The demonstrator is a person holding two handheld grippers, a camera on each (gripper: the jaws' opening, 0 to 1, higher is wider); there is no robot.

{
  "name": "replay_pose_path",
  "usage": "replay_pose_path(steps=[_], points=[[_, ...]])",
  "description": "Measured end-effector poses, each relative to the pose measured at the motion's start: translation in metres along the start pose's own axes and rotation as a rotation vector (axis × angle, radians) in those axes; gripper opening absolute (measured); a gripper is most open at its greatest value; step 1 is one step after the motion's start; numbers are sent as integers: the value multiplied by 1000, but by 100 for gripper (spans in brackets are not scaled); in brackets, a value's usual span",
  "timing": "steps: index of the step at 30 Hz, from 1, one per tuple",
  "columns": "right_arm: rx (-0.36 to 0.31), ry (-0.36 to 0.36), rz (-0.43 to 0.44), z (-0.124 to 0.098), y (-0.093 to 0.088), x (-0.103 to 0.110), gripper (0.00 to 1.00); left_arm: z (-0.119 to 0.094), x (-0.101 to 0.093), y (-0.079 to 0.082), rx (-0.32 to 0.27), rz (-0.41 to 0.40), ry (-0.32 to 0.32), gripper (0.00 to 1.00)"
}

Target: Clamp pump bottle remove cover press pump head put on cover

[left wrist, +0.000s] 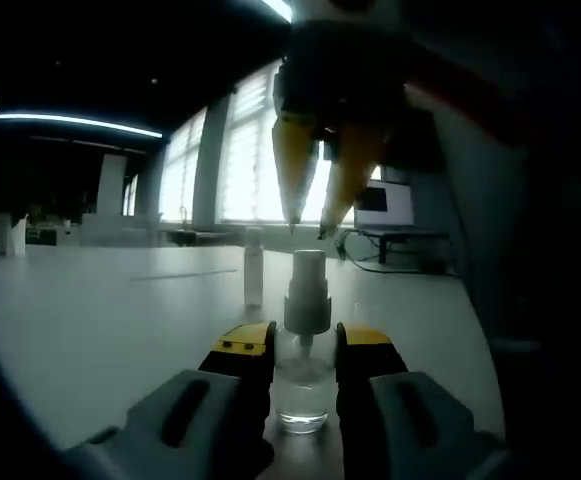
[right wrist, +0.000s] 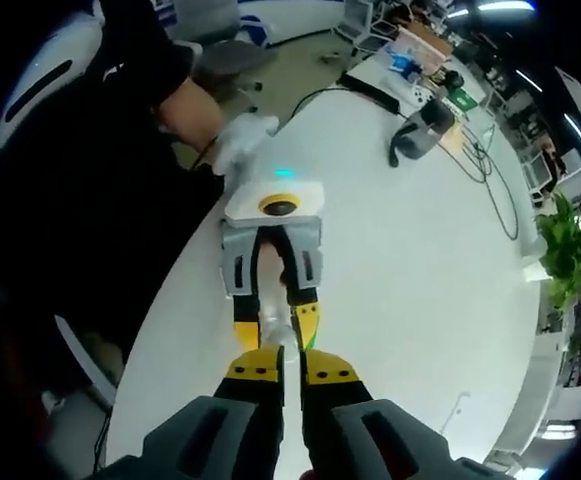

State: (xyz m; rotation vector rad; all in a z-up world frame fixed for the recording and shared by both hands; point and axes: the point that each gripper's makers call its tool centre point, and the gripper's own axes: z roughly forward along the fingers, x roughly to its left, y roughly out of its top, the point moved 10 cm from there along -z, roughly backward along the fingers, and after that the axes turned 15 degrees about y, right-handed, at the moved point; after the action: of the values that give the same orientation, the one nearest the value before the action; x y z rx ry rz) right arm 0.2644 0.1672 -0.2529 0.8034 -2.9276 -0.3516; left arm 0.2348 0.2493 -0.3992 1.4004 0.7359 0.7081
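The white table (left wrist: 90, 320) carries 1 clear pump bottle (left wrist: 303, 385), standing upright between the left gripper's (left wrist: 304, 350) jaws. Just beyond the left jaw's tip stands 1 slim clear cover (left wrist: 254, 270), upright and apart from the bottle. In the right gripper view, the table's far side, well beyond the right gripper (right wrist: 290, 372), bears a dark object (right wrist: 422, 128) and a black cable (right wrist: 490, 190) trailing across the top.
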Motion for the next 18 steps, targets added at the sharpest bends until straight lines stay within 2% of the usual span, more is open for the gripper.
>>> replay_pose_path(steps=[11,18], points=[[21,13,-7,9,2,10,0,0,0,0,0,0,-2,15],[19,28,2,9,2,6,0,0,0,0,0,-1,-2,15]])
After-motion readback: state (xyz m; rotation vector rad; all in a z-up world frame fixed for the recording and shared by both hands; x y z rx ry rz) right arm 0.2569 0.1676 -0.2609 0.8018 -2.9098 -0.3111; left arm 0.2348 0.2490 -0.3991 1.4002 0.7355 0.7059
